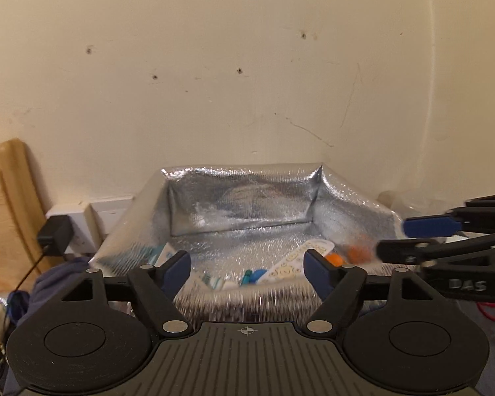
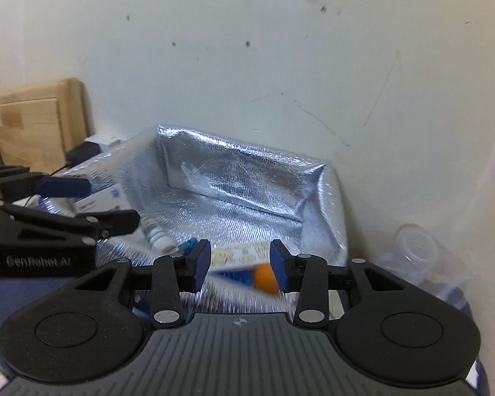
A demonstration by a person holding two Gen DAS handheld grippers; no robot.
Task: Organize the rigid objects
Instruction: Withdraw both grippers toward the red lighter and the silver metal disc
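Note:
An open silver foil bag (image 1: 241,204) (image 2: 247,178) stands against the wall with several small things on its floor. Among them are a white remote (image 1: 290,264) (image 2: 244,250), a white bottle (image 2: 156,231), a white box (image 2: 102,201) and a blurred blue and orange item (image 2: 260,277) (image 1: 333,259). My left gripper (image 1: 247,270) (image 2: 112,203) is held wide open above the bag's near edge, with nothing between its pads. My right gripper (image 2: 241,264) (image 1: 392,239) is on the bag's right side with a narrow gap. The blue and orange item shows through that gap, lying in the bag.
A wooden board (image 1: 6,198) leans at the left beside a wall socket with a black plug (image 1: 54,236). Dark blue cloth (image 1: 62,280) lies left of the bag. A clear plastic container (image 2: 415,244) sits to the right of the bag, and a red cord (image 1: 488,310) lies near it.

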